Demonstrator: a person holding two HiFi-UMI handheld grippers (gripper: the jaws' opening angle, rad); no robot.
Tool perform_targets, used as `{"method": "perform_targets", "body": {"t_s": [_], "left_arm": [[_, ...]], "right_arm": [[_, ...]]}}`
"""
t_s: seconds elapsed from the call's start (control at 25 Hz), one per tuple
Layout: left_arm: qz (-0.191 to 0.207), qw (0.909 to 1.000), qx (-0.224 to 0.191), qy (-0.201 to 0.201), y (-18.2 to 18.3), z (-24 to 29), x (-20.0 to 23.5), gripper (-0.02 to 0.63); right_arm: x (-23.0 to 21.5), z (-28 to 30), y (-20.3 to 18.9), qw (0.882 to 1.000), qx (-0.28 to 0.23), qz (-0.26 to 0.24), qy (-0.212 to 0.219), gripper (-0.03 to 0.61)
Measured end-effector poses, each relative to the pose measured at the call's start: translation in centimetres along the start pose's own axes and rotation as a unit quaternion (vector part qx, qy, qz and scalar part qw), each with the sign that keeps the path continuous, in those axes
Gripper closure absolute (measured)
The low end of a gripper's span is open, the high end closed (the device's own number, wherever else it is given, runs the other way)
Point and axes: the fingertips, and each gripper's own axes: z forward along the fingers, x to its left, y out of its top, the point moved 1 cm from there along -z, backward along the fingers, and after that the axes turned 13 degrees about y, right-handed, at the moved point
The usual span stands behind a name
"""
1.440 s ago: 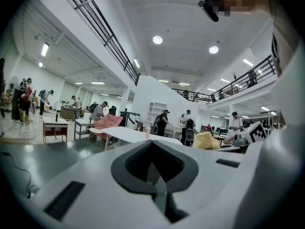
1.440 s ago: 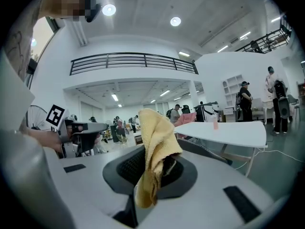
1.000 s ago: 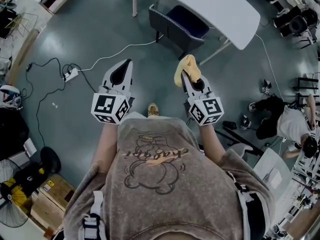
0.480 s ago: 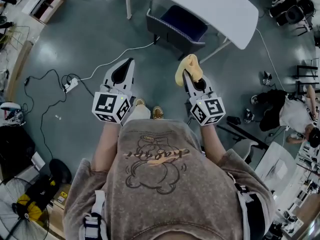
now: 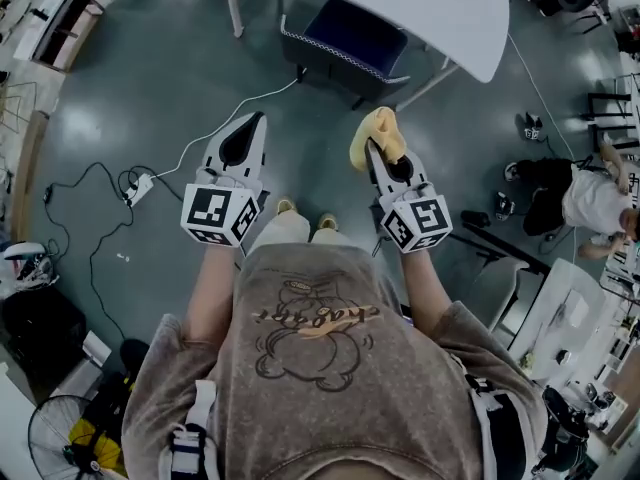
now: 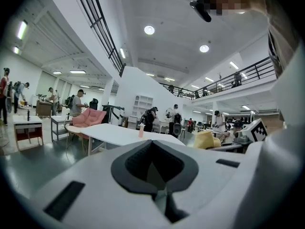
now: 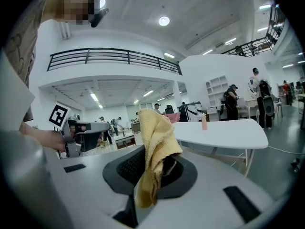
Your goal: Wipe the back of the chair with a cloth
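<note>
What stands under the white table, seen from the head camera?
A dark blue chair stands partly under the white table, with its back on the near side. The tabletop covers the seat's far edge and whatever is deeper underneath.
</note>
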Motion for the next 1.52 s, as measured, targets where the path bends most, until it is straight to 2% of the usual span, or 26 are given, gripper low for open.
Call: {"method": "perform_targets", "body": {"t_s": [0.44,0.56,0.8,1.04,1.28,1.52], "left_arm": [[-0.004,0.9999,0.007,-0.013,-4.4,3.6,1.0,0.609],[-0.001,0.9998,0.002,-0.022,-6.7,4.2,0.3,0.609],[0.002,0.9994,0.001,-0.035,-14.6,6.8,0.7,0.609],[0.011,0.9991,-0.005,-0.041,-21.7,10.3,1.3,0.609],[0.006,0.9987,-0.019,-0.047,-28.0,14.0,2.0,0.609],[0.007,0.9983,-0.032,-0.048,-35.7,16.4,2.4,0.609]], "right_arm": [[-2.4,0.8,-2.8,1.0,-0.007,-0.004,-0.024,0.509],[-3.3,0.5,-4.9,1.0,-0.008,-0.008,-0.028,0.509],[-5.0,2.6,-12.4,1.0,-0.014,-0.002,-0.022,0.509],[-7.5,4.4,-18.4,0.998,-0.043,0.022,-0.028,0.509],[-10.6,6.8,-23.8,0.999,-0.048,0.006,-0.014,0.509],[-12.9,8.1,-30.7,0.999,-0.053,0.005,0.002,0.509]]}}
